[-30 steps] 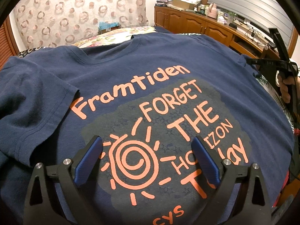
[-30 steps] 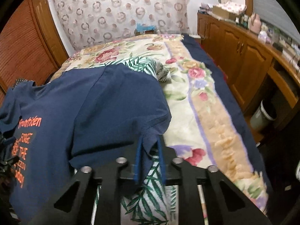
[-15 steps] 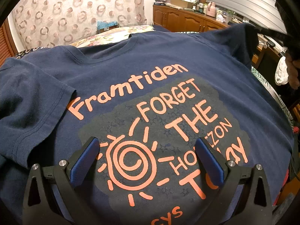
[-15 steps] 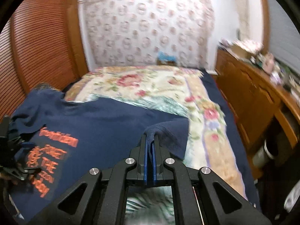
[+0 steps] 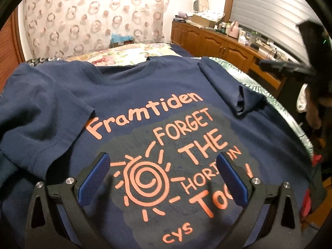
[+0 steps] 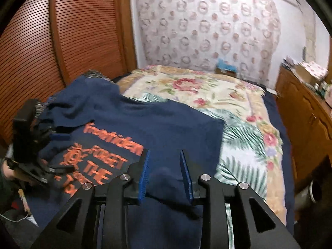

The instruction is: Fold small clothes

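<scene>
A navy T-shirt [image 5: 145,95] with orange print lies face up on the bed; it also shows in the right wrist view [image 6: 157,122]. Its right sleeve [image 5: 242,97] lies folded inward onto the body. Its left sleeve [image 5: 39,112] lies folded over the chest. My left gripper [image 5: 164,174] is open and empty above the sun print. My right gripper [image 6: 165,170] is open, with the folded sleeve cloth lying loose between its fingers. The left gripper also shows in the right wrist view [image 6: 35,145] at the shirt's far side.
The floral bedspread [image 6: 207,91] covers the bed beyond the shirt. A wooden cabinet [image 5: 217,43] with clutter on top runs along the right. Slatted wooden doors [image 6: 51,41] stand on the left. A patterned curtain [image 6: 207,25] hangs behind the bed.
My right gripper carried the right sleeve inward over the shirt, then opened and let it go. The sleeve now lies folded on the body. My left gripper stayed open above the print.
</scene>
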{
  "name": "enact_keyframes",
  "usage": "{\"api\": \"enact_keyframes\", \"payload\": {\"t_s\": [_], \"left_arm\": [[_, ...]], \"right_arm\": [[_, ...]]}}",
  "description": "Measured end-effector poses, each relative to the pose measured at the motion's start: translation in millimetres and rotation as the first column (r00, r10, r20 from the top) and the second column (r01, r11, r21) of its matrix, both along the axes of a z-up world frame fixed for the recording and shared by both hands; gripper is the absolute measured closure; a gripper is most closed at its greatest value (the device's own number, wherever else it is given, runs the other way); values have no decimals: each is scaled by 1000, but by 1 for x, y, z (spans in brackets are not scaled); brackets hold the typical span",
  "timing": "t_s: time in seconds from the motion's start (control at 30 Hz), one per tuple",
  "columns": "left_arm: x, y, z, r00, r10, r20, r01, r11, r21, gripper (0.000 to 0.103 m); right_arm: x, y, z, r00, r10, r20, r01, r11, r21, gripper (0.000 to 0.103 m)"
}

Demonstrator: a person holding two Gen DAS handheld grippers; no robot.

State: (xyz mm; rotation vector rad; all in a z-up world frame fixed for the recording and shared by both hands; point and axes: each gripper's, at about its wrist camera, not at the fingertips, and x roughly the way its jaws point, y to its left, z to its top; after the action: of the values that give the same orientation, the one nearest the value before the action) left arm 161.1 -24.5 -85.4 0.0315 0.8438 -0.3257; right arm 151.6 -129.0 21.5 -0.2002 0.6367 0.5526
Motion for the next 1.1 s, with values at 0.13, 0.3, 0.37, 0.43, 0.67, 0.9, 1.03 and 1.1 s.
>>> {"api": "enact_keyframes", "payload": {"t_s": [0.13, 0.3, 0.37, 0.43, 0.67, 0.9, 1.03, 1.1], "left_arm": [[0, 4, 3, 1000, 11, -22, -12, 1000, -25, 1], [-7, 6, 7, 1000, 7, -15, -8, 997, -72, 1], [-10, 7, 9, 1000, 4, -4, -5, 997, -80, 1], [-12, 6, 11, 1000, 6, 0, -6, 997, -82, 1], [-22, 10, 23, 999, 31, 42, -28, 997, -79, 1], [-32, 8, 29, 996, 40, 81, -37, 998, -48, 1], [-33, 10, 27, 995, 48, 83, -43, 997, -56, 1], [-33, 14, 26, 995, 55, 82, -50, 997, -66, 1]], "right_arm": [[6, -14, -8, 996, -74, -42, 73, 997, -18, 73], [17, -4, -21, 987, -93, -130, 93, 996, -11, 73], [31, 1, -20, 981, -104, -164, 104, 995, -4, 73], [46, 8, -20, 978, -107, -180, 108, 994, -4, 73], [61, 14, -17, 963, -141, -229, 142, 990, -13, 72], [82, 32, -22, 968, -103, -230, 100, 995, -26, 83], [84, 55, -12, 980, -35, -196, 33, 999, -12, 92], [82, 68, -7, 983, 4, -181, -4, 1000, -2, 92]]}}
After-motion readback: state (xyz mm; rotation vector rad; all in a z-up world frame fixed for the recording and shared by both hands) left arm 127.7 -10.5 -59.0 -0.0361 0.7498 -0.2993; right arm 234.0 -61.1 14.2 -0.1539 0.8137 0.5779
